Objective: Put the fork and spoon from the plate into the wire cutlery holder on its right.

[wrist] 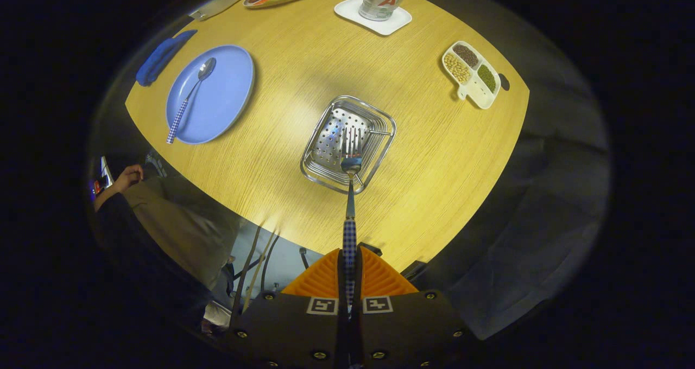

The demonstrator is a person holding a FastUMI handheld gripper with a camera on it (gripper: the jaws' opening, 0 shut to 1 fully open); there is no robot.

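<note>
fingers clamp fork | tines over holder | spoon on plate

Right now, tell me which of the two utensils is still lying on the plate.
The spoon: it lies across the blue plate. The fork is clamped in the hand-held gripper, its tines over the wire cutlery holder.

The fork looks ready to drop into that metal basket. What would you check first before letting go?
1. Gripper shut on the fork handle: ok.
2. Fork tines over the wire cutlery holder: ok.
3. Tines already down inside the holder: cannot tell.
4. Holder free of other cutlery: ok.
5. Spoon lying on the blue plate, waiting its turn: ok.
6. Person's hand away from the holder: ok.
</note>
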